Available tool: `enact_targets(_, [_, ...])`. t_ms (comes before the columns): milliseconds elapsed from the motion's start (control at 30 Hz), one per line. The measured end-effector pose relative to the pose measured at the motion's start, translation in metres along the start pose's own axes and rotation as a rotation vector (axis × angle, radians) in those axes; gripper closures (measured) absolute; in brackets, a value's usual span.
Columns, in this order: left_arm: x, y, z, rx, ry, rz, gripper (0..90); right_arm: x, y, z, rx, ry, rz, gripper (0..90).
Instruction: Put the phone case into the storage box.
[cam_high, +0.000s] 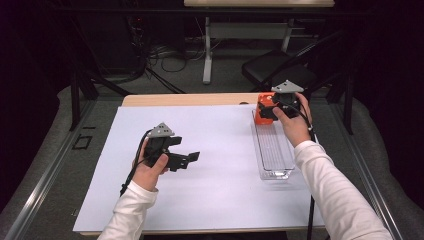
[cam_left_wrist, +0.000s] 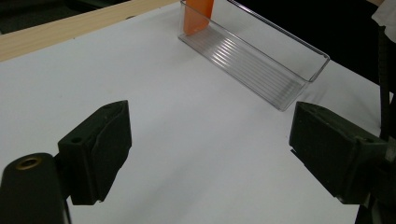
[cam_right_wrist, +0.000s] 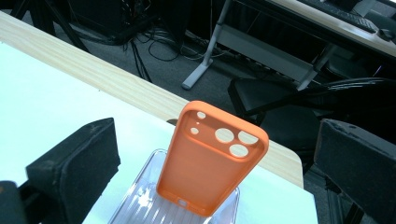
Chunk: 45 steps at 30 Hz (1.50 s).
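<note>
An orange phone case stands upright, leaning at the far end of a clear plastic tray. My right gripper is open just in front of the case. In the right gripper view its jaws stand wide on either side of the case without touching it. My left gripper is open over the white sheet with nothing between its jaws. In the left gripper view the tray and the case lie farther off.
The white sheet covers most of a wooden table, with a strip of wood bare along the far edge. Beyond the table stand a black chair, a desk leg and cables on the floor. The tray's near part holds nothing.
</note>
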<state>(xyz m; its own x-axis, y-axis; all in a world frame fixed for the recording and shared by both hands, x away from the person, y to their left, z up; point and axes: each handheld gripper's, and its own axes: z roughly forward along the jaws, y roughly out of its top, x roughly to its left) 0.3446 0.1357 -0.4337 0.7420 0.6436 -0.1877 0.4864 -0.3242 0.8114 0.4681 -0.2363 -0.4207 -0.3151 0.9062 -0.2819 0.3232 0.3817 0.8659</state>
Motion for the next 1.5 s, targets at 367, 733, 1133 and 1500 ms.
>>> enact_targets(367, [0.0,0.0,-0.001,-0.006,0.002,0.002,13.2,0.005,0.004,-0.008,0.001,0.055,0.036,0.0])
enact_targets(733, [0.003,0.002,0.001,-0.004,-0.004,-0.006,13.2,0.017,0.004,-0.013,0.0,0.133,0.045,0.0])
enact_targets(1133, [0.005,0.003,0.0,-0.009,0.003,-0.006,13.2,0.028,0.003,-0.017,-0.003,0.175,0.035,0.0])
enact_targets(1500, [0.006,0.003,0.0,-0.011,0.004,-0.01,13.2,0.038,0.005,-0.022,-0.024,0.196,0.014,0.0])
